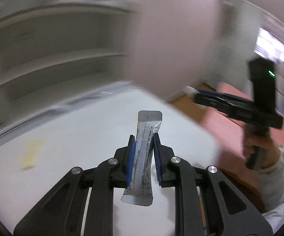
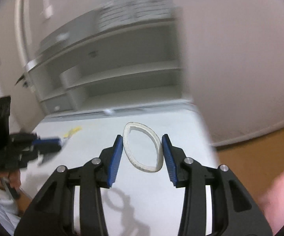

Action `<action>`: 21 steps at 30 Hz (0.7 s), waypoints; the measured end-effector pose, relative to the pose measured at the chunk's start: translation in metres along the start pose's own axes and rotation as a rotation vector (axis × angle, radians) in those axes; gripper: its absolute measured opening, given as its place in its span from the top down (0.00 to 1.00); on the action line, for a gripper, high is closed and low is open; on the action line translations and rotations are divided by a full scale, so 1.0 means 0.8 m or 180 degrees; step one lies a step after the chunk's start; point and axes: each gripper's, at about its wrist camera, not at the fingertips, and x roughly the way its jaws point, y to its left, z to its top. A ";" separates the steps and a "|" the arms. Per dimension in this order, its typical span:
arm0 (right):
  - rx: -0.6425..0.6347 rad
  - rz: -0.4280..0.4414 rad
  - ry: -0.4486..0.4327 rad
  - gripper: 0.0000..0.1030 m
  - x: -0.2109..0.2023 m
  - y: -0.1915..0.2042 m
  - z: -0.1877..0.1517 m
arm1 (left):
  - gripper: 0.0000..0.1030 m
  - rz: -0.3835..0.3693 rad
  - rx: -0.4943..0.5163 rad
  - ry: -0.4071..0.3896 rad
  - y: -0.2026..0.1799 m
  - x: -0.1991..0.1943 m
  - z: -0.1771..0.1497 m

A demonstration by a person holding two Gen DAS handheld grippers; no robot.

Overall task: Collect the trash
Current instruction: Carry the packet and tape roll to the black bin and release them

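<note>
My left gripper [image 1: 143,137] is shut on a silver sachet wrapper [image 1: 144,153] with printed text, held upright above the white table [image 1: 73,137]. My right gripper [image 2: 142,137] is shut on a white ring [image 2: 142,147], squeezed to an oval and held above the table [image 2: 181,137]; its shadow falls below. The right gripper also shows at the right of the left wrist view [image 1: 193,92], and the left gripper at the left of the right wrist view [image 2: 61,142]. A yellow scrap [image 1: 31,154] lies on the table; it also shows in the right wrist view [image 2: 73,131].
Grey shelving [image 2: 122,68] stands behind the table, blurred. A pale wall [image 2: 240,59] is to the right. Wooden floor [image 2: 259,147] and a pink surface [image 1: 230,122] lie beyond the table's right edge.
</note>
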 end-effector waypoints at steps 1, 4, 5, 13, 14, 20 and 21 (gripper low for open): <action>0.0145 -0.0130 -0.0006 0.60 -0.026 -0.028 -0.015 | 0.83 -0.0287 0.0182 0.0104 -0.052 0.025 0.000; 0.0565 -0.0405 0.0058 0.60 -0.079 -0.102 -0.066 | 0.83 -0.0783 0.0469 0.0342 -0.147 0.072 -0.014; 0.0719 -0.0466 0.0101 0.60 -0.088 -0.122 -0.088 | 0.83 -0.0958 0.0561 0.0464 -0.179 0.091 -0.026; 0.2214 -0.0574 0.1231 0.60 -0.015 -0.290 -0.341 | 0.83 -0.1012 0.0595 0.2003 -0.260 0.333 -0.200; 0.2399 -0.0579 0.1418 0.60 0.008 -0.306 -0.380 | 0.83 -0.0974 0.0561 0.2126 -0.258 0.356 -0.219; 0.2851 -0.0534 0.1713 0.60 0.054 -0.338 -0.465 | 0.83 -0.0884 0.0364 0.2501 -0.244 0.421 -0.268; 0.2854 -0.0515 0.1731 0.60 0.056 -0.338 -0.470 | 0.83 -0.0888 0.0383 0.2490 -0.246 0.422 -0.269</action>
